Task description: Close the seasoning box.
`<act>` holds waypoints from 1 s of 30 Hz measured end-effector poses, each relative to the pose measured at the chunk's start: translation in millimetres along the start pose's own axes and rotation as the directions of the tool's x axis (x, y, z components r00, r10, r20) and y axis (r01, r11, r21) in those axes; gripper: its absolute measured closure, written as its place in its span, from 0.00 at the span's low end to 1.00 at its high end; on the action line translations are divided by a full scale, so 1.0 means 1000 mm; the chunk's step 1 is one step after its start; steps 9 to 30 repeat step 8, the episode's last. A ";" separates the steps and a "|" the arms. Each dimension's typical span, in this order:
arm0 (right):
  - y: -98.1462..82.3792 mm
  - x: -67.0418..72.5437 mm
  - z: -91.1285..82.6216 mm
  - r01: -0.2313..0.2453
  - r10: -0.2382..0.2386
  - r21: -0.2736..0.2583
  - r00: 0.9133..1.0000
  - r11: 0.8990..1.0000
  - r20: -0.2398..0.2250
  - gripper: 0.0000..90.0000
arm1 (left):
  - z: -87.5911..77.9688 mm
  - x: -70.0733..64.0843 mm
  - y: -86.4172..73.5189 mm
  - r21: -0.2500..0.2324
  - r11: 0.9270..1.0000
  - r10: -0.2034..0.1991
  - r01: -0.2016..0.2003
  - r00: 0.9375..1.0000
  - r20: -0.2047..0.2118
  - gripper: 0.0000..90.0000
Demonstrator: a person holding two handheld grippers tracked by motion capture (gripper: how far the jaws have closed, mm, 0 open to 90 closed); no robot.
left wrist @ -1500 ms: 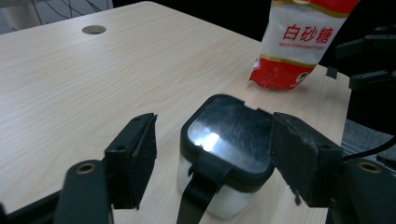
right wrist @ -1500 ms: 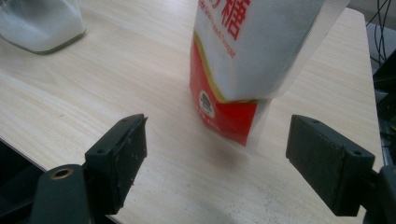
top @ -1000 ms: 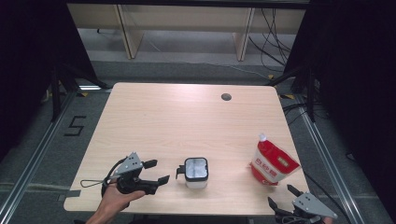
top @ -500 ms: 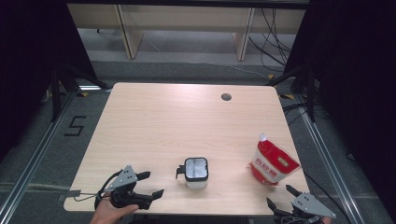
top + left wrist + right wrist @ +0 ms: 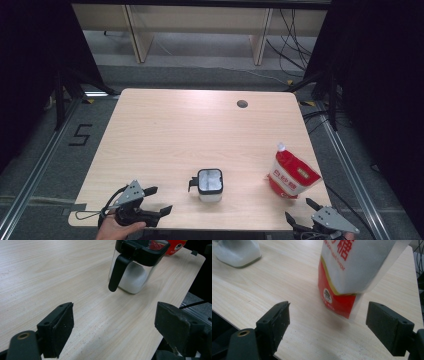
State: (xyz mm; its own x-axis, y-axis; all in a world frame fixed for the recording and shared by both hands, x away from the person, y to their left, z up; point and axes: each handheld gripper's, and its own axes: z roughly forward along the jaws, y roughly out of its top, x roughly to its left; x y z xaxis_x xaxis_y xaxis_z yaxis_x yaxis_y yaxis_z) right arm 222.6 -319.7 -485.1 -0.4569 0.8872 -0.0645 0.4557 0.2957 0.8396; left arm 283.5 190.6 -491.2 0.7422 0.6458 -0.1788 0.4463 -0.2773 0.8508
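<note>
A clear glass jar (image 5: 210, 184) with a black lid and side handle holds white powder and stands near the table's front middle. My left gripper (image 5: 160, 200) lies to its left at the front edge. It is open with nothing between its jaws, which have just opened a little wider. In the left gripper view the jar (image 5: 132, 265) stands ahead of the left gripper (image 5: 115, 322), handle toward me. A red and white sugar pouch (image 5: 292, 172) stands upright at the front right. My right gripper (image 5: 300, 210) is open just before it, and the pouch (image 5: 352, 272) rises beyond the right gripper (image 5: 328, 322).
The light wooden table (image 5: 200, 130) has a round cable hole (image 5: 242, 104) at the back right. Its front edge runs just under both grippers. Metal floor rails and dark curtains flank the table. The jar's base (image 5: 237, 252) shows at the upper left of the right gripper view.
My left gripper has drawn back from the jar's handle toward the table's front left edge. The jar, the pouch and the right gripper have stayed in place.
</note>
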 end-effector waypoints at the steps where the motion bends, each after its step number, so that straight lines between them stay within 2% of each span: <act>1: 0.000 0.000 0.000 -0.001 0.001 0.001 1.000 1.000 0.000 0.22 | 0.000 0.000 0.000 0.001 1.000 0.000 0.000 1.000 -0.001 0.17; 3: 0.000 0.000 0.000 -0.001 0.001 0.001 1.000 1.000 0.002 0.22 | 0.000 0.000 0.000 -0.002 1.000 -0.005 0.005 1.000 -0.002 0.17; 5: 0.000 0.000 0.000 -0.001 0.001 0.002 1.000 1.000 0.003 0.22 | 0.000 -0.001 -0.001 -0.005 1.000 -0.027 0.027 1.000 -0.006 0.17; 7: 0.000 -0.001 0.000 0.003 -0.003 0.004 1.000 1.000 0.004 0.22 | 0.000 0.001 0.000 0.000 1.000 -0.004 0.004 1.000 -0.008 0.17; 8: 0.000 -0.003 0.001 0.032 -0.032 -0.017 0.999 0.999 0.012 0.22 | 0.000 0.001 0.000 -0.001 1.000 -0.005 0.005 1.000 -0.009 0.17; 30: 0.000 -0.003 0.001 0.032 -0.032 -0.017 0.999 0.999 0.012 0.22 | 0.000 0.001 0.000 -0.001 1.000 -0.005 0.005 1.000 -0.009 0.17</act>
